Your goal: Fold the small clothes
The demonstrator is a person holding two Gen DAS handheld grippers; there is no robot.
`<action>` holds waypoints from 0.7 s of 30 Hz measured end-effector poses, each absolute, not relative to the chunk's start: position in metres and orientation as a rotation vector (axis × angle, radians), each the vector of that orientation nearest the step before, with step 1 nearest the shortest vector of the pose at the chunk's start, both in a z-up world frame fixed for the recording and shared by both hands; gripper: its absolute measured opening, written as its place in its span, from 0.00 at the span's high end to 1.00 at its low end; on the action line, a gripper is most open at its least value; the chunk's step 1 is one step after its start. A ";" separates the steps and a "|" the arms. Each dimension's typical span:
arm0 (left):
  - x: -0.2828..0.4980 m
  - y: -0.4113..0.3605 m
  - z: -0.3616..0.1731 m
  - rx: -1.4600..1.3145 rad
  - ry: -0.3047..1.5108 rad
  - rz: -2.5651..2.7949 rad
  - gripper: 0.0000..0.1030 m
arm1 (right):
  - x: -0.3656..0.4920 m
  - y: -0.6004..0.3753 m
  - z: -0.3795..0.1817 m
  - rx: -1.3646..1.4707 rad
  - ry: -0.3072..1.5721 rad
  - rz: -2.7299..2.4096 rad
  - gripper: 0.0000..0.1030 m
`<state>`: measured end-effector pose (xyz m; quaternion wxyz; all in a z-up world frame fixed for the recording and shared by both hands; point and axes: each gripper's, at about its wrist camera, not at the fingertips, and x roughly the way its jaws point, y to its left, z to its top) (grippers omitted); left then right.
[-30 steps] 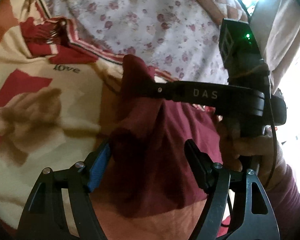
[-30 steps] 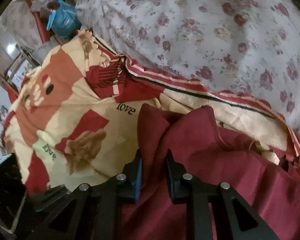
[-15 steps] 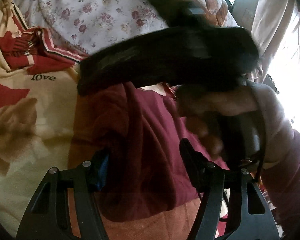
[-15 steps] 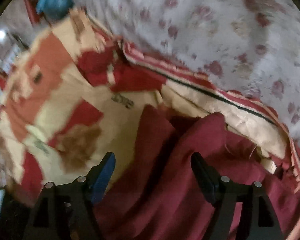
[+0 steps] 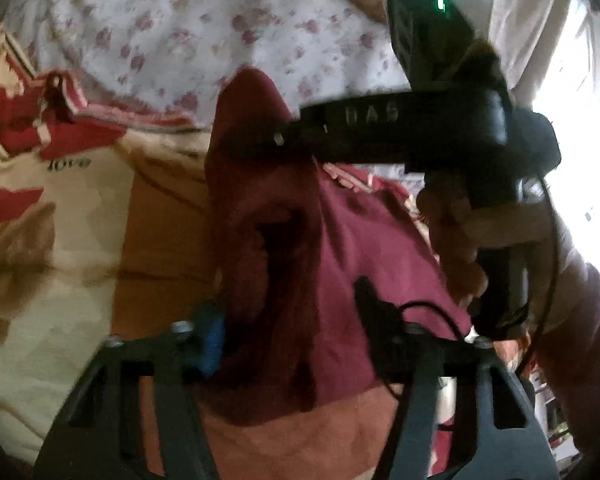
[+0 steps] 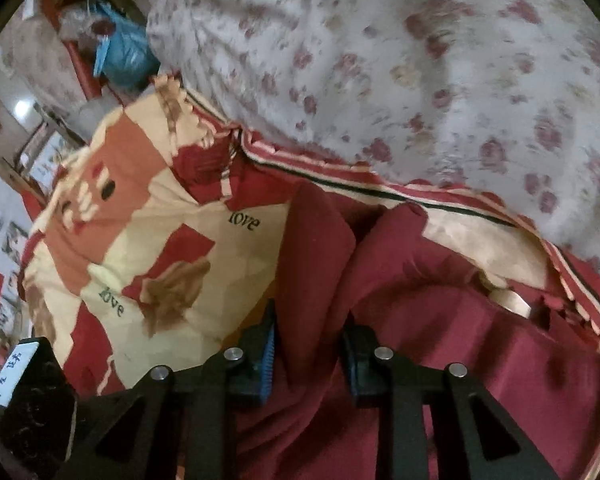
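A dark red garment (image 5: 340,248) lies rumpled on a patterned bedspread (image 5: 52,220). In the left wrist view my left gripper (image 5: 288,320) is open, its fingers either side of a fold of the garment. The right gripper's body (image 5: 400,128) reaches in from the right over a raised peak of the cloth. In the right wrist view my right gripper (image 6: 310,344) has its jaws partly closed around a raised ridge of the dark red garment (image 6: 440,340), which fills the gap between the pads.
A white floral quilt (image 6: 420,60) lies behind the garment. The cream and red bedspread (image 6: 140,240) with "love" print spreads to the left. A blue bag (image 6: 124,56) and clutter sit beyond the bed at the far left. Bright window and curtain (image 5: 540,20) at right.
The right gripper opened half a second ago, then narrowed again around a fold of the red garment. It has swung back to the right in the left wrist view. The left gripper stayed open.
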<state>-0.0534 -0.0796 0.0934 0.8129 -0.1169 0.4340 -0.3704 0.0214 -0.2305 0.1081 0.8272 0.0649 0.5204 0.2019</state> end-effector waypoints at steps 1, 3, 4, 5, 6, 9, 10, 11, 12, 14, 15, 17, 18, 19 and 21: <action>-0.055 -0.081 0.099 -0.254 0.920 -0.799 0.70 | 0.017 -0.236 0.113 0.142 1.092 0.423 0.78; -0.057 -0.087 0.112 -0.267 0.910 -0.828 0.75 | 0.009 -0.249 0.124 0.158 1.072 0.416 0.80; -0.060 -0.090 0.118 -0.268 0.905 -0.848 0.78 | 0.004 -0.259 0.130 0.165 1.062 0.416 0.80; -0.063 -0.097 0.125 -0.258 0.901 -0.868 0.79 | 0.000 -0.266 0.135 0.169 1.052 0.415 0.81; -0.065 -0.103 0.131 -0.246 0.899 -0.880 0.80 | -0.007 -0.277 0.143 0.170 1.043 0.415 0.81; -0.073 -0.132 0.150 -0.203 0.883 -0.933 0.82 | -0.027 -0.306 0.162 0.153 1.017 0.386 0.82; -0.077 -0.147 0.157 -0.182 0.884 -0.958 0.83 | -0.032 -0.315 0.166 0.152 1.011 0.373 0.82; -0.080 -0.158 0.161 -0.170 0.887 -0.975 0.83 | -0.039 -0.330 0.172 0.155 1.003 0.357 0.82; -0.085 -0.172 0.164 -0.152 0.889 -0.997 0.83 | -0.044 -0.342 0.175 0.159 0.999 0.343 0.82; -0.094 -0.199 0.168 -0.108 0.894 -1.025 0.83 | -0.053 -0.364 0.179 0.165 0.997 0.315 0.82; -0.098 -0.214 0.167 -0.088 0.904 -1.036 0.83 | -0.058 -0.377 0.178 0.166 1.002 0.297 0.82; -0.107 -0.240 0.160 -0.052 0.931 -1.054 0.83 | -0.066 -0.399 0.173 0.170 1.019 0.268 0.83; -0.110 -0.249 0.155 -0.040 0.942 -1.058 0.83 | -0.071 -0.411 0.167 0.172 1.032 0.254 0.83; -0.113 -0.261 0.149 -0.028 0.961 -1.063 0.83 | -0.073 -0.419 0.162 0.169 1.042 0.241 0.83; -0.117 -0.283 0.132 -0.021 1.014 -1.072 0.84 | -0.075 -0.437 0.144 0.185 1.070 0.200 0.83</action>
